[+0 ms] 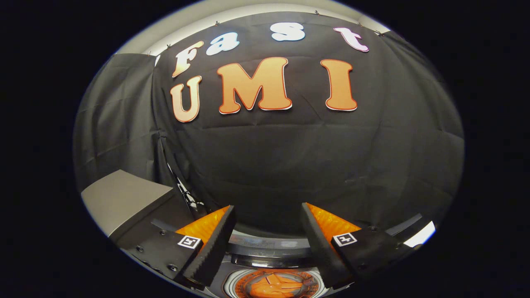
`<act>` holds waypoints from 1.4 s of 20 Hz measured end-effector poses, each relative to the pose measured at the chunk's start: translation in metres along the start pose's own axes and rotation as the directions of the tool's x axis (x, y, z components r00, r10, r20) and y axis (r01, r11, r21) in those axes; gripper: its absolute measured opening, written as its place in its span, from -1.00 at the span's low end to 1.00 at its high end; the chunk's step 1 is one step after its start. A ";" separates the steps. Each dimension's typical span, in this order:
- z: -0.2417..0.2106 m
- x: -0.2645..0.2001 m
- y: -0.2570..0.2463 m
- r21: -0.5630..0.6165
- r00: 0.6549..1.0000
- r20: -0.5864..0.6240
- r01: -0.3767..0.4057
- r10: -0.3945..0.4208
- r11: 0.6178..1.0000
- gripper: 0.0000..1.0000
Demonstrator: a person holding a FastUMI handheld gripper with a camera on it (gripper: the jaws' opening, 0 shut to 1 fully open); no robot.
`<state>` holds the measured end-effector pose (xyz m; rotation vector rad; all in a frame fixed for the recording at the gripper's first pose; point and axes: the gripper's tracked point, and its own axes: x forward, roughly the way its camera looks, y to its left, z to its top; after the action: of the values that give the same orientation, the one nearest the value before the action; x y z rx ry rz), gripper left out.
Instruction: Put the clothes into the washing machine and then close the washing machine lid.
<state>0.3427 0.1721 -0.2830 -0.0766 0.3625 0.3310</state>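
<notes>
My gripper [267,207] is open, with a wide gap between its fingers and nothing held. It hangs above a top-loading washing machine [269,248], whose dark rim curves across just below the fingers. Down between the fingers I see the round drum opening, and an orange garment [271,286] lies inside it. The gripper is well above the garment and does not touch it.
A grey flat panel [124,198] stands to the left of the left finger; I cannot tell whether it is the machine's lid. Black cloth walls close the booth straight ahead and on both sides. A pale strip [420,236] shows beyond the right finger.
</notes>
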 end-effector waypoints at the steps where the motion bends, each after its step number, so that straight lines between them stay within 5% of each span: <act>1: -0.005 -0.005 0.001 0.001 1.000 -0.010 0.001 -0.001 1.000 1.00; 19: -0.071 -0.069 0.006 0.068 0.993 -0.112 -0.034 0.042 0.997 0.98; 28: -0.039 -0.109 0.026 0.031 0.998 -0.020 -0.056 0.057 0.998 0.98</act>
<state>0.2243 0.1581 -0.2807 -0.0404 0.3904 0.3807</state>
